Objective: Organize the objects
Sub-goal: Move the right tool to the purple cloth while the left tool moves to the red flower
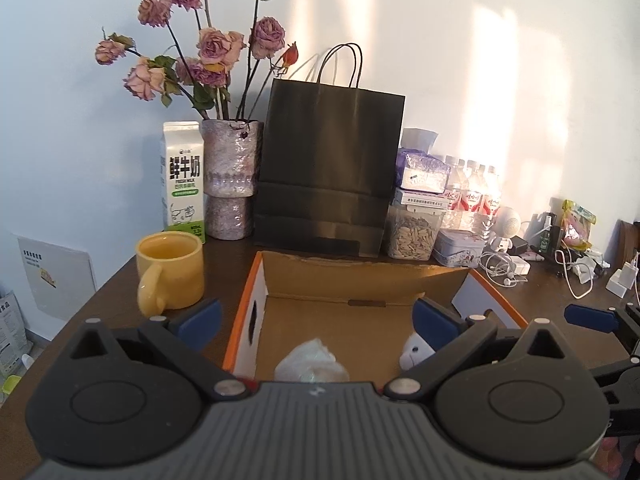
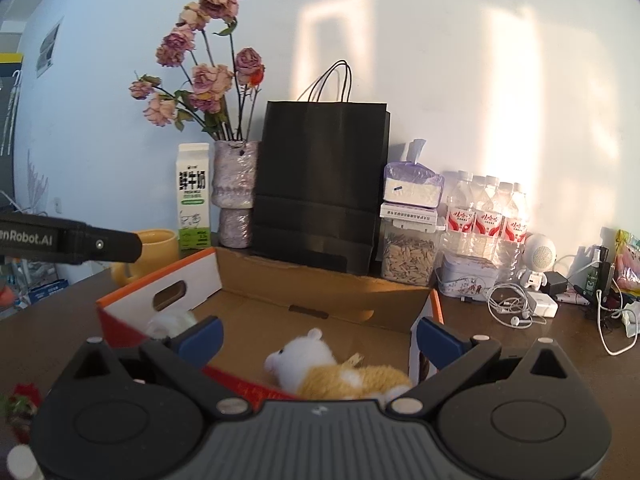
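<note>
Cardboard box: the brown open-topped cardboard box with orange-edged white walls [image 2: 320, 320] sits mid-table and serves as the landmark here.
Left of the box: a yellow ceramic mug [image 1: 170, 270] stands just beside its left wall; behind the mug, a white-and-green milk carton [image 1: 184, 180] and a mottled purple vase of dried pink roses [image 1: 232, 178].
Inside the box: a crumpled white tissue-like wad [image 1: 312, 362] lies near the front, and a white-and-tan plush hamster toy [image 2: 332, 372] lies on its side at the front right.
Behind the box: a black paper carrier bag [image 1: 330, 172] stands upright.
Right of the box: a clear jar of seeds [image 2: 408, 256], bottled water and tangled white cables [image 2: 516, 308].
Step in hand: two items look already binned; both tools hover over the box front, seemingly between placements.
Next move: likely picking another loose item, perhaps the mug, which needs a wide grip on its body or handle.
Left gripper [image 1: 316, 320]: blue-padded jaws spread wide, holding nothing, touching nothing.
Right gripper [image 2: 320, 338]: jaws equally far apart, empty, poised above the plush toy.
</note>
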### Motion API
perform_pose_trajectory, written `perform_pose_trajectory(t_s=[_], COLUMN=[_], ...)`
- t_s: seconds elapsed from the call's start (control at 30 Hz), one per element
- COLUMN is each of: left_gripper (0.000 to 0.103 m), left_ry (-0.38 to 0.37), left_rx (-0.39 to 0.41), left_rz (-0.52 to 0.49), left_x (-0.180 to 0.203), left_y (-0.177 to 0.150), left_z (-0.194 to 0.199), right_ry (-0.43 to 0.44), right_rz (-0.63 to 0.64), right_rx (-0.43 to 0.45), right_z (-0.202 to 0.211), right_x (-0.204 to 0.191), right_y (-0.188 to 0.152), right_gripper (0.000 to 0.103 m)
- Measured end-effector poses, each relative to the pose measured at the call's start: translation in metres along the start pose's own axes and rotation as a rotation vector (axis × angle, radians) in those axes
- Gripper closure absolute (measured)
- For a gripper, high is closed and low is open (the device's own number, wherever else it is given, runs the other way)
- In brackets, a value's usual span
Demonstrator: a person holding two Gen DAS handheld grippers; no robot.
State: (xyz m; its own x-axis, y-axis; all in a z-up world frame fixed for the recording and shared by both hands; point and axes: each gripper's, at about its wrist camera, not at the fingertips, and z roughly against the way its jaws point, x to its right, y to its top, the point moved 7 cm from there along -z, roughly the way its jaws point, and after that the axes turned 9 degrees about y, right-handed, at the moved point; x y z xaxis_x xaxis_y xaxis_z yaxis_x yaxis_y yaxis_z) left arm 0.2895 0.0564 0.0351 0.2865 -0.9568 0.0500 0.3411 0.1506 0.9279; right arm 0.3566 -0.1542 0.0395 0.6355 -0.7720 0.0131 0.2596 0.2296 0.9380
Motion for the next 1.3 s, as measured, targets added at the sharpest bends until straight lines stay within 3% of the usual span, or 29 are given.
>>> perform_pose_trajectory(t_s=[0.37, 0.7, 0.93, 1.13, 1.3], left_gripper=[0.0, 0.0, 0.0, 0.0, 0.0], left_ry=[0.004, 0.005, 0.04, 0.039, 0.04], left_rx=[-0.019, -0.099, -0.134, -0.131, -0.15], left_rz=[-0.026, -0.057, -0.026, -0.018, -0.015], left_x=[-0.028, -0.049, -0.071, -0.074, -0.075], left_y=[-0.045, -0.098, -0.122, -0.12, -0.124], left_z=[0.053, 0.084, 0.096, 0.093, 0.084], right_ry=[0.033, 0.053, 0.062, 0.083, 0.119], right_rz=[0.015, -0.007, -0.03, -0.026, -0.03], right_rx=[-0.026, -0.073, -0.102, -0.107, -0.161], right_z=[0.046, 0.078, 0.094, 0.085, 0.061], right_x=[-0.026, -0.042, -0.047, -0.055, -0.063], right_y=[-0.033, -0.069, -0.088, -0.082, -0.08], right_gripper=[0.0, 0.0, 0.0, 0.0, 0.0])
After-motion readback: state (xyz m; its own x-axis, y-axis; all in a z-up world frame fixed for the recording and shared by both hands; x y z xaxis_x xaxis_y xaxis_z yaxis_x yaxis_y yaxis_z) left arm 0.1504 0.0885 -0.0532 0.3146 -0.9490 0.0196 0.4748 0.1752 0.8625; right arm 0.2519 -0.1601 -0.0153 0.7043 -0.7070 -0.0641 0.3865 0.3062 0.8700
